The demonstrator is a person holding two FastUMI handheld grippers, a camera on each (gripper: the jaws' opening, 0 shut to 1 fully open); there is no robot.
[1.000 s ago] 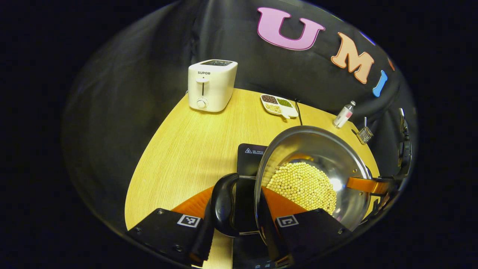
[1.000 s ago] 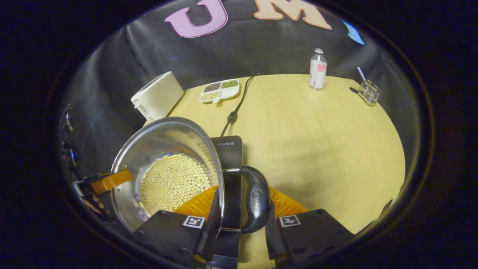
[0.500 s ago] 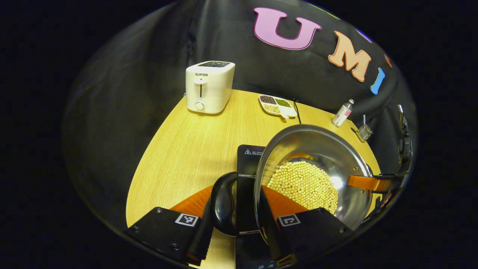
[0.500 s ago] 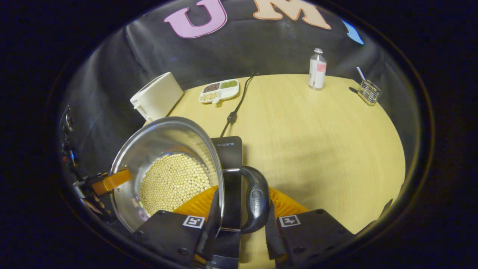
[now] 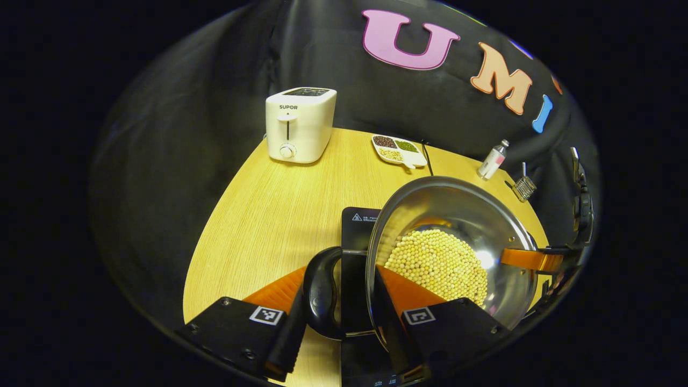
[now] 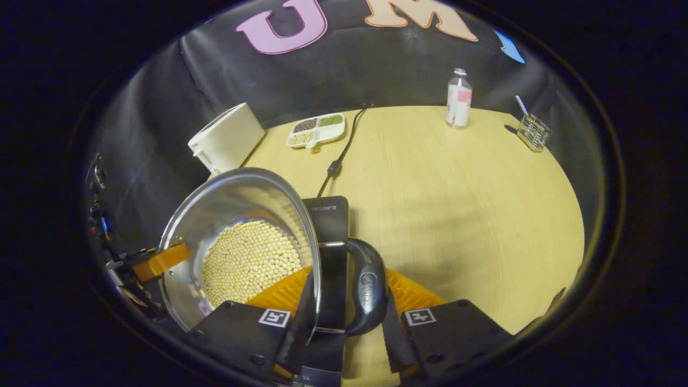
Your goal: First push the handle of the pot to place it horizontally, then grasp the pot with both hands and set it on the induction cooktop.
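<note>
A steel pot [image 5: 457, 209] [image 6: 231, 199] holding pale beans [image 5: 435, 263] is carried between both grippers over the black induction cooktop [image 5: 357, 226] [image 6: 328, 215]. Whether the pot's base touches the cooktop is hidden. In the left gripper view, my left gripper [image 5: 338, 328] is shut on the pot's black side handle [image 5: 321, 298], one finger outside the handle and one inside the rim. In the right gripper view, my right gripper [image 6: 346, 328] is shut the same way on the opposite black handle [image 6: 368, 290]. The other gripper appears at the pot's far rim in each view.
A white toaster [image 5: 300, 124] [image 6: 226, 137] stands at the table's back left. Beside it lies a divided dish of beans [image 5: 399, 150] [image 6: 316, 129]. The cooktop's cord [image 6: 338, 156] runs toward the back. A small bottle [image 6: 458, 99] and a wire holder [image 6: 532, 131] stand at the back right.
Both grippers and the pot have drifted only slightly over the cooktop. Both grips are unchanged.
</note>
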